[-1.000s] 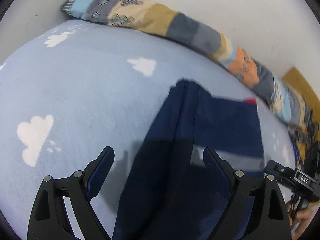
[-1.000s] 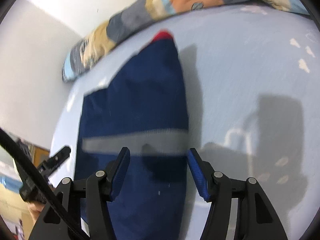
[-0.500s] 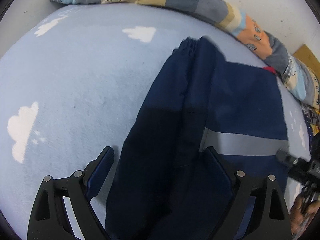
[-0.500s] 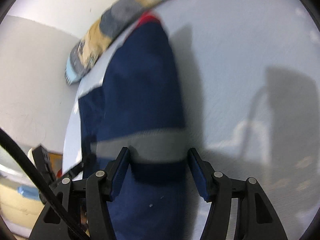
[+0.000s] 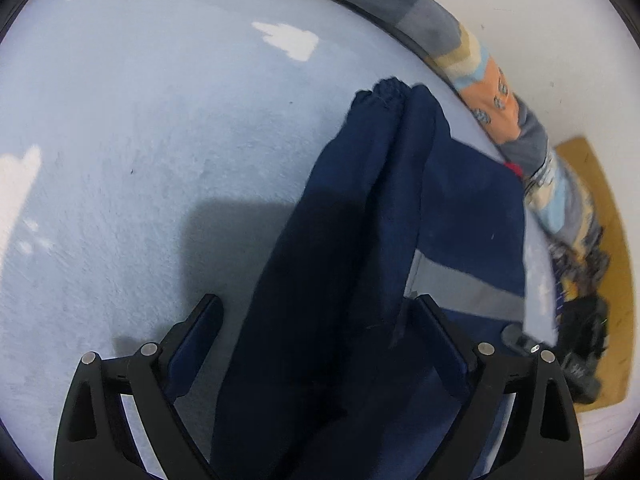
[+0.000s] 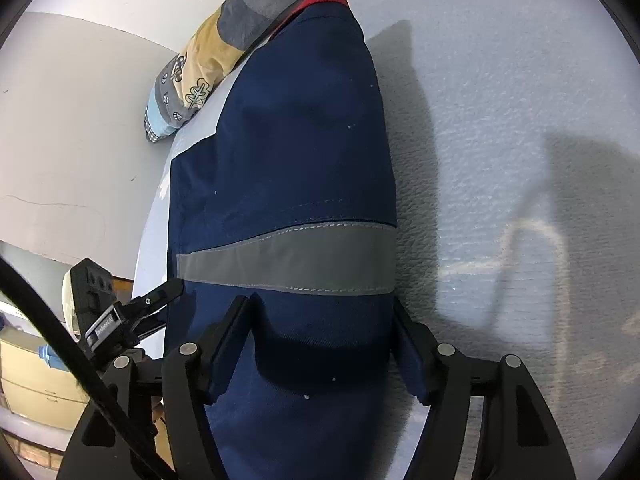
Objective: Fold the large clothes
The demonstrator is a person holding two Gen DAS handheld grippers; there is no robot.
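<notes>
The left gripper (image 5: 316,312) has its jaws spread wide, gripping nothing; a folded sleeve of the navy work jacket (image 5: 360,240) runs between them. The jacket lies on a pale blue cloud-print bedsheet (image 5: 140,140). The right gripper (image 6: 320,320) is equally wide, straddling the jacket (image 6: 288,152) below its grey reflective stripe (image 6: 288,260) without clamping it.

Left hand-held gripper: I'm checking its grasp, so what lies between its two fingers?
In the left wrist view, navy garment fabric, a folded sleeve-like length, fills the gap between the open fingers of the left hand-held gripper.
</notes>
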